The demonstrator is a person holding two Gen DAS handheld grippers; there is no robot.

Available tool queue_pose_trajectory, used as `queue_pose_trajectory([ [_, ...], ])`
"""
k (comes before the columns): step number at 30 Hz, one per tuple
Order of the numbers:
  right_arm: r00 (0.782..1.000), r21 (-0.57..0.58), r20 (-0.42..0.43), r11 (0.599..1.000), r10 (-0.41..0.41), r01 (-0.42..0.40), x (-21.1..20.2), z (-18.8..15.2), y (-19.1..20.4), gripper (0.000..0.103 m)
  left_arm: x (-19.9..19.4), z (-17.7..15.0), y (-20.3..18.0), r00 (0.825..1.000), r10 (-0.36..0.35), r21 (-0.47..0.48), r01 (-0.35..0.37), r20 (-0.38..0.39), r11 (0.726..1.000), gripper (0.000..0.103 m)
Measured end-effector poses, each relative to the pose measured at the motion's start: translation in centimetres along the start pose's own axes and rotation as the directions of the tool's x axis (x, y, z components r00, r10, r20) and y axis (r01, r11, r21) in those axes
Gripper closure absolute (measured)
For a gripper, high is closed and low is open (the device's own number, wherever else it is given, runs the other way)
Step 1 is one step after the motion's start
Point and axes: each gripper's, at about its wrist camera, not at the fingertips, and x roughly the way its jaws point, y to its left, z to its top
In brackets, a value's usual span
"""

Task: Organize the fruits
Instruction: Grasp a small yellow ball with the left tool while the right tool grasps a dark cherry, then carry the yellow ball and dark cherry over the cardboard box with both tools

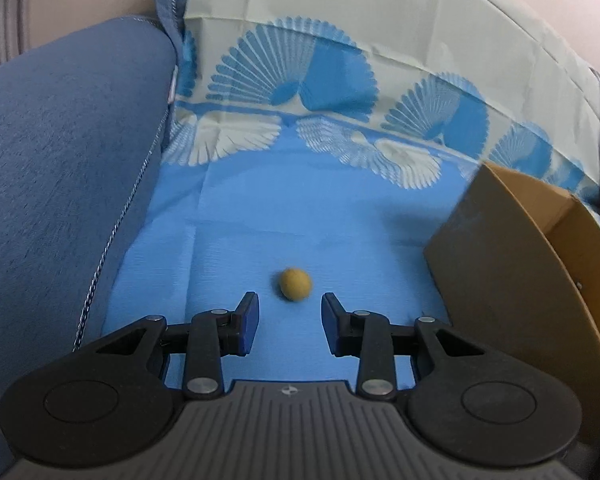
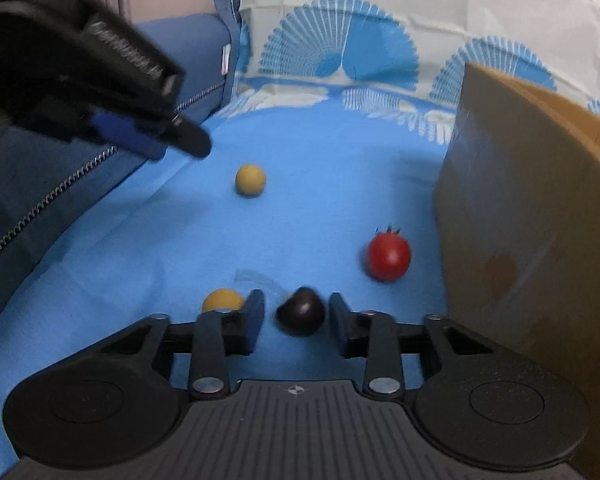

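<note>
Right gripper hangs low over the blue cloth, jaws spread around a dark plum without pinching it. Near the box sits a red tomato; two yellow fruits (small, round) lie farther from it. Left gripper, jaws parted and empty, faces one yellow fruit.

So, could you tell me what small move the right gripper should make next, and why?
Probably ease forward and close: the dark fruit lies on the blue cloth between the right gripper's open fingers, not yet pressed by either pad, with the cardboard box close alongside.
</note>
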Motion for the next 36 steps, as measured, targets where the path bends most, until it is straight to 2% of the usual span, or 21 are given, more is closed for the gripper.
queue_pose_trajectory([
  [1, 1.0, 0.0, 0.01, 1.0, 0.002, -0.002, 0.0, -0.1, 0.0, 0.077, 0.4, 0.1, 0.1, 1.0, 0.0, -0.015, 0.0, 0.004, 1.0, 0.064],
  [4, 1.0, -0.013, 0.024, 1.0, 0.004, -0.003, -0.4, -0.1, 0.2, 0.077, 2.1, 0.3, 0.5, 1.0, 0.005, -0.04, -0.005, -0.012, 0.999, 0.064],
  [9, 0.999, -0.02, 0.041, 1.0, -0.012, 0.013, -1.1, -0.3, 0.1, 0.077, 4.5, 0.0, -0.9, 0.999, 0.035, 0.056, -0.034, -0.023, 0.998, 0.06],
  [12, 0.999, -0.024, 0.039, 0.999, -0.024, 0.025, -1.0, -0.5, 0.2, 0.077, 5.5, 0.1, -1.7, 1.0, 0.013, 0.085, -0.012, -0.015, 0.996, 0.055],
  [16, 0.999, -0.026, 0.028, 0.999, -0.033, 0.033, -0.8, -0.6, 0.0, 0.077, 7.2, 0.3, -2.4, 0.999, 0.038, 0.101, -0.036, -0.014, 0.994, 0.056],
  [19, 0.999, -0.04, 0.029, 0.998, -0.037, 0.038, -0.9, -0.7, 0.0, 0.077, 8.4, 0.4, -2.5, 0.997, 0.073, 0.108, -0.068, -0.038, 0.992, 0.074],
  [20, 0.999, -0.039, 0.028, 0.999, -0.038, 0.039, -1.0, -0.7, -0.1, 0.077, 8.5, 0.3, -2.5, 0.996, 0.079, 0.114, -0.074, -0.042, 0.991, 0.074],
  [26, 0.999, -0.031, 0.017, 0.999, -0.035, 0.035, -1.6, -0.6, -0.9, 0.077, 6.5, 0.5, -2.7, 0.998, 0.07, 0.117, -0.07, 0.001, 0.991, 0.074],
  [32, 0.998, -0.045, 0.066, 0.999, -0.012, 0.015, -4.5, 0.2, -0.3, 0.077, 2.6, 0.0, -2.9, 0.996, 0.069, 0.121, -0.075, 0.05, 0.99, 0.074],
  [36, 0.993, -0.04, 0.121, 0.999, 0.01, -0.005, -7.4, 1.5, -0.5, 0.077, -0.8, -0.2, -2.4, 0.991, 0.086, 0.047, -0.091, 0.104, 0.995, 0.074],
])
